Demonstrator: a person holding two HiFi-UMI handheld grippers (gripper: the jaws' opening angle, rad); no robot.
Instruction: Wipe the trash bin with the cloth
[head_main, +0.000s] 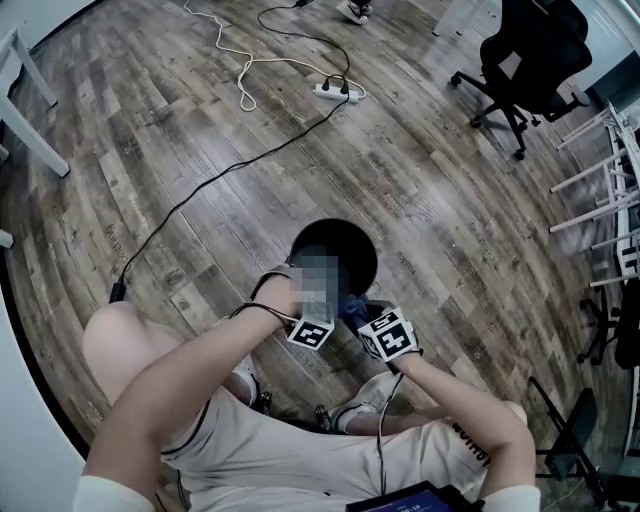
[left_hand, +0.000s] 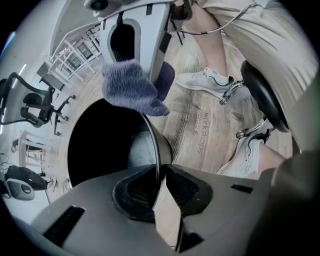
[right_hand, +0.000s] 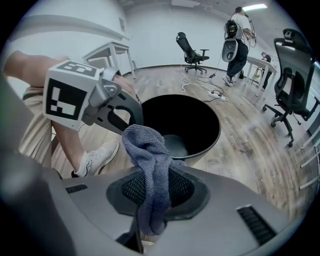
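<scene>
Two tools. The right tool (right_hand: 154, 186) is clamped on one blue-grey cloth (right_hand: 146, 145), bunched and held up over the near rim; whether it touches is unclear. The left tool (left_hand: 160, 175) is closed on the thin near rim of one black trash bin (left_hand: 145, 150), which is round, open-topped and upright on the wood floor (head_main: 200, 150). Two shoes (left_hand: 205, 82) are just beside the bin on the person's side. The far side has bare floor. One power strip (head_main: 337, 92) with cables and two office chairs (right_hand: 295, 75) are well apart.
</scene>
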